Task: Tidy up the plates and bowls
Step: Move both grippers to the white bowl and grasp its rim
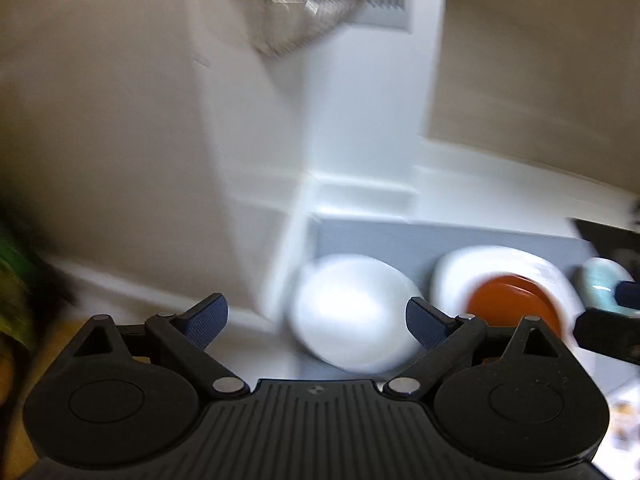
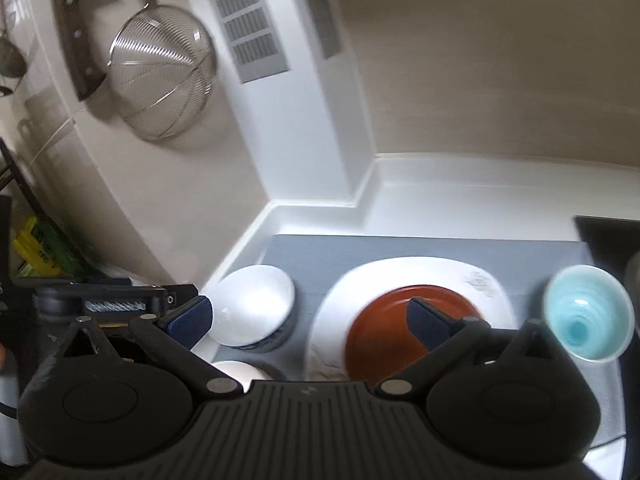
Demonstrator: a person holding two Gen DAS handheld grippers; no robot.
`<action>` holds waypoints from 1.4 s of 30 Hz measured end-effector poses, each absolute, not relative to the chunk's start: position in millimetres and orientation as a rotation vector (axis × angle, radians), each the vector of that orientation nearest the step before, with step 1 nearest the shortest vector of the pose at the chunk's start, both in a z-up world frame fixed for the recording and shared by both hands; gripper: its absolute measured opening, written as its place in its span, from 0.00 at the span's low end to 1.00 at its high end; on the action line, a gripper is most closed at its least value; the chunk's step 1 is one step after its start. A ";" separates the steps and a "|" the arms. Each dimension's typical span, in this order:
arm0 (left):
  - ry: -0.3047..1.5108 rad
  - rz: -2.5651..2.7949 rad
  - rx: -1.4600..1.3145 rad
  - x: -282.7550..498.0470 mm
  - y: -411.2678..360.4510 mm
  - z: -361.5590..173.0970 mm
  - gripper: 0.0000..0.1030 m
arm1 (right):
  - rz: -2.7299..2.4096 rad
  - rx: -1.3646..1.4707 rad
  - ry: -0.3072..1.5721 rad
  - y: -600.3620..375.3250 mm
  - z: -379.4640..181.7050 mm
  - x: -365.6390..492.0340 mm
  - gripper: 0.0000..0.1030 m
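Grey mat [image 2: 440, 250] on white counter, left gripper [image 1: 316, 320] spread wide and empty above it, white bowl [image 2: 256, 308] at the mat's left end, orange plate [image 2: 384, 332] on white plate [image 2: 400, 272] mid-mat — right gripper [image 2: 310, 318] likewise agape, empty — turquoise bowl [image 2: 588, 316] at the mat's right end.

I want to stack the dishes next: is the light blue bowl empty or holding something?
Empty. The right wrist view looks straight into the light blue bowl, showing only its bare glazed inside with ring marks; it stands upright on the grey mat.
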State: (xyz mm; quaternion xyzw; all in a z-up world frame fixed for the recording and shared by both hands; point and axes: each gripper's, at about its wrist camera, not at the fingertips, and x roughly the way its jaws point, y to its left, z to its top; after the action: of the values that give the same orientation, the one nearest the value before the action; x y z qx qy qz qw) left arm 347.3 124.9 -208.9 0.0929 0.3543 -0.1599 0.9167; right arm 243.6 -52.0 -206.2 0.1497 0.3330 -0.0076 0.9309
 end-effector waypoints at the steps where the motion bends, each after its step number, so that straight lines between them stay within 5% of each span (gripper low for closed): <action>1: 0.724 -0.332 0.186 349.8 127.1 -209.5 0.94 | -0.013 0.299 0.690 -47.9 -207.8 249.2 1.00; 8: 1.021 -0.431 0.010 394.8 145.1 -235.8 0.95 | 0.012 0.265 0.791 -27.7 -230.2 288.2 1.00; 20: 1.113 -0.396 -0.001 429.2 147.6 -276.5 0.94 | 0.011 0.314 0.913 -17.6 -268.0 334.2 1.00; 24: 1.122 -0.411 -0.014 433.9 147.3 -281.2 0.83 | -0.003 0.333 0.928 -17.1 -275.5 340.9 0.98; 30: 1.141 -0.441 0.006 438.0 142.3 -291.6 0.67 | 0.031 0.367 0.913 -11.8 -279.3 352.3 0.75; 32: 1.154 -0.435 0.016 438.9 141.9 -298.3 0.57 | 0.046 0.371 0.927 -9.0 -283.1 358.9 0.72; 33: 1.169 -0.433 0.013 439.9 141.6 -302.7 0.39 | 0.055 0.380 0.939 -7.9 -286.2 362.4 0.72; 34: 1.182 -0.438 -0.008 440.7 143.2 -306.4 0.34 | 0.063 0.389 0.951 -6.8 -289.2 366.0 0.69; 36: 1.204 -0.446 -0.053 442.0 146.4 -311.3 0.27 | 0.060 0.373 0.959 -4.0 -293.5 370.7 0.55; 38: 1.201 -0.460 -0.043 439.5 145.5 -310.5 0.23 | 0.040 0.348 0.988 -1.4 -298.6 374.5 0.24; 42: 1.220 -0.450 -0.010 434.3 143.4 -304.2 0.23 | 0.039 0.330 1.016 2.4 -300.0 372.8 0.16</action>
State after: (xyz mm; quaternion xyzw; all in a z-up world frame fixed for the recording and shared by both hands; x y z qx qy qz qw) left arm 434.3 143.4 -304.2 -0.0048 0.5678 -0.2096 0.7961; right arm 372.8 2.4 -300.0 0.1572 0.4840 0.0184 0.8607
